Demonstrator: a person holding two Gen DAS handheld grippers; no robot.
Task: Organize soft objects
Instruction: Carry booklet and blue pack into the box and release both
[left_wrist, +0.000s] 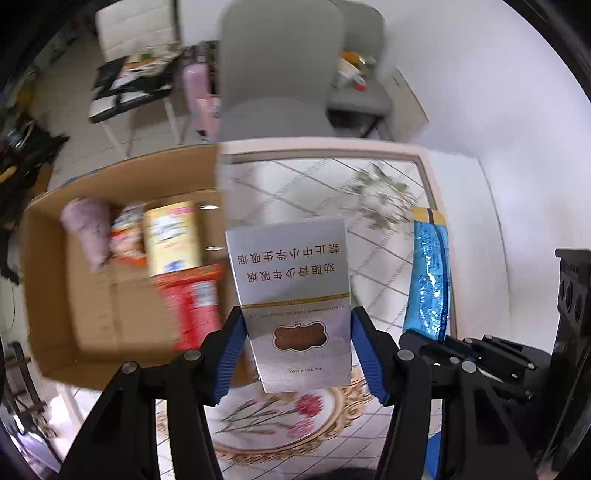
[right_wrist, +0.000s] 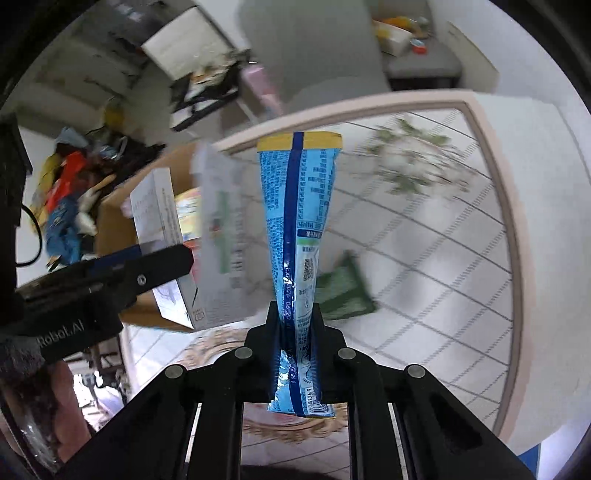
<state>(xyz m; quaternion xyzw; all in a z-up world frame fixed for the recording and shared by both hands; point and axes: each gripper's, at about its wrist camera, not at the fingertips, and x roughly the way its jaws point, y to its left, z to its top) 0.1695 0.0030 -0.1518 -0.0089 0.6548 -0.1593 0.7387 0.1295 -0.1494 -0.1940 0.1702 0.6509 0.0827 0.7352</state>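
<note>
My left gripper is shut on a silver cigarette pack with Chinese print, held above the table. The pack also shows in the right wrist view, with the left gripper beside it. My right gripper is shut on a blue foil snack packet with a yellow top edge, held upright. The packet also shows at the right of the left wrist view. An open cardboard box at the left holds several packets, among them a yellow one and a red one.
The table has a tiled floral cloth and a round gold-rimmed floral mat. A green packet lies on the cloth. Grey chairs stand behind the table. Clutter lies on the floor at the left.
</note>
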